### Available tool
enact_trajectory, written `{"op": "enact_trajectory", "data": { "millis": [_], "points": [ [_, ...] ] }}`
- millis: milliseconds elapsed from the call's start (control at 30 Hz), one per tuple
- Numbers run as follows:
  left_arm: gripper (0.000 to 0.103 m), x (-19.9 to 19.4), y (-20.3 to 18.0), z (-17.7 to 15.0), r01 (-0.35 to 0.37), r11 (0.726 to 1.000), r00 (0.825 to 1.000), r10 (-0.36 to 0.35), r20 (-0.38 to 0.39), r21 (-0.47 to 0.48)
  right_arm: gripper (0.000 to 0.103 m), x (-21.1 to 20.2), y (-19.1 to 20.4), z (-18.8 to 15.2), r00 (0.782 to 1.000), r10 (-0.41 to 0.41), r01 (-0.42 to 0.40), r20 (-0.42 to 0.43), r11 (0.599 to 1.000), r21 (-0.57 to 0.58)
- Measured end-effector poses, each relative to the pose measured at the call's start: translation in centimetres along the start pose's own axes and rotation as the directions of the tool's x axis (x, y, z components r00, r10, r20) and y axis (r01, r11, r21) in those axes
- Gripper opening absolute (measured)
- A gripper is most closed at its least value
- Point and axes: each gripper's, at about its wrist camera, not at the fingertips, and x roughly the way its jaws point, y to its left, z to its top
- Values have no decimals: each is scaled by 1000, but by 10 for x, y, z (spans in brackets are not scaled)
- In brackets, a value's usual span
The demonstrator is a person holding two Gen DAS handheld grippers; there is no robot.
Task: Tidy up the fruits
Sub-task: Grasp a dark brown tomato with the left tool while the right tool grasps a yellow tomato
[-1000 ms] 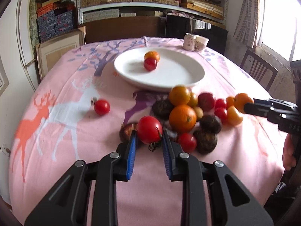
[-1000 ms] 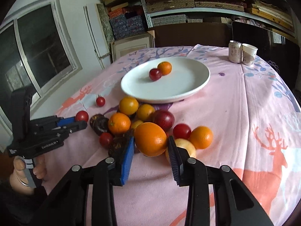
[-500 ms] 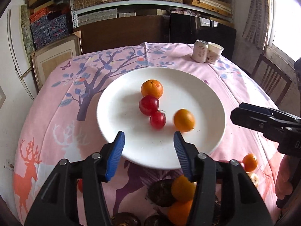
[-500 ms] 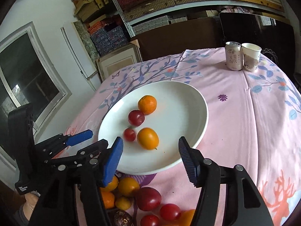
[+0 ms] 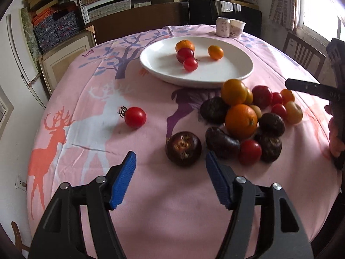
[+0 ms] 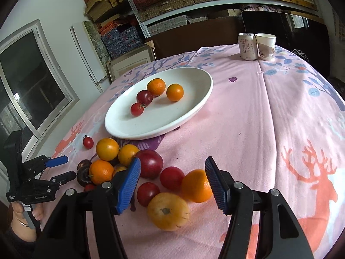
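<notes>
A white plate (image 5: 232,73) (image 6: 120,125) holds two oranges and two red tomatoes. A pile of oranges, tomatoes and dark fruits (image 5: 241,119) (image 6: 148,164) lies in front of it on the pink cloth. My left gripper (image 5: 170,174) is open and empty, low over the cloth, just short of a dark round fruit (image 5: 183,147). My right gripper (image 6: 172,179) is open and empty, with red tomatoes (image 6: 171,177) and an orange (image 6: 195,185) between its fingers. A lone tomato (image 5: 135,117) lies left of the pile.
A drink can (image 6: 247,45) and a paper cup (image 6: 265,47) stand at the table's far edge. A wooden chair (image 5: 301,54) is at the right. Shelves with boxes fill the back wall. The table edge drops off near both grippers.
Both grippers have pulled back from over the plate to the near side of the pile. The tomato and orange they carried a second ago now lie on the plate.
</notes>
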Motion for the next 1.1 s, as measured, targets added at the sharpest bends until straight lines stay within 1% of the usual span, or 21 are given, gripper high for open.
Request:
{"op": "enact_trajectory", "data": {
  "millis": [67, 133, 167, 233, 333, 367, 433, 467, 533, 633, 700, 767, 833, 900, 967, 1000, 1067, 1100],
  "points": [
    [65, 4, -4, -2, -25, 999, 1000, 26, -13, 29, 63, 0, 1, -1, 1000, -8, 8, 4, 1000, -6],
    [63, 11, -9, 1, -46, 998, 999, 47, -16, 49, 63, -1, 3, -3, 1000, -17, 17, 7, 1000, -16],
    [59, 16, -10, 3, -53, 997, 998, 54, -26, 54, 63, -1, 4, -4, 1000, -19, 19, 9, 1000, -18],
    [57, 26, -13, 8, -42, 998, 998, 45, -44, 57, 63, -3, 3, -4, 1000, -15, 15, 13, 1000, -16],
    [48, 35, -17, 18, -31, 998, 999, 33, -38, 60, 63, -5, 2, -7, 1000, 4, -4, 7, 1000, -10],
    [41, 37, -18, 20, -14, 998, 999, 16, -34, 53, 64, -5, 2, -8, 1000, 15, -15, -3, 1000, -13],
    [41, 38, -18, 22, -19, 999, 1000, 20, -24, 38, 65, -7, 7, -10, 1000, 14, -15, -12, 999, -38],
    [41, 36, -17, 22, -20, 999, 1000, 20, -17, 29, 65, -9, 10, -13, 1000, 5, -6, -18, 998, -59],
    [41, 27, -8, 22, -23, 1000, 999, 23, 33, -21, 65, -13, 18, -21, 999, -20, 17, -32, 994, -105],
    [41, 5, 13, 19, 24, 991, 991, -7, 136, -129, 65, -18, 23, -32, 997, -54, 45, -63, 989, -142],
    [41, -3, 19, 18, 37, 987, 984, -8, 176, -159, 65, -21, 24, -39, 995, -64, 51, -76, 987, -152],
    [41, -5, 17, 18, 34, 987, 983, -5, 182, -157, 65, -21, 27, -43, 994, -71, 55, -88, 983, -174],
    [41, -2, 10, 19, 13, 991, 985, 10, 172, -135, 63, -14, 33, -44, 989, -102, 77, -112, 976, -204],
    [41, 0, 5, 19, -2, 994, 987, 20, 161, -113, 57, -2, 35, -44, 978, -144, 109, -148, 969, -222],
    [41, 0, 3, 18, -7, 995, 986, 24, 163, -100, 46, 5, 35, -43, 972, -155, 115, -175, 969, -219],
    [41, -1, 3, 18, -6, 995, 986, 23, 166, -100, 43, 4, 33, -42, 974, -153, 118, -165, 972, -204],
    [41, 0, 5, 18, -4, 994, 986, 22, 164, -108, 43, 3, 27, -40, 979, -125, 97, -163, 981, -169],
    [41, 0, 6, 18, -1, 994, 987, 20, 161, -114, 42, 0, 25, -40, 982, -116, 93, -149, 983, -159]
  ]
}}
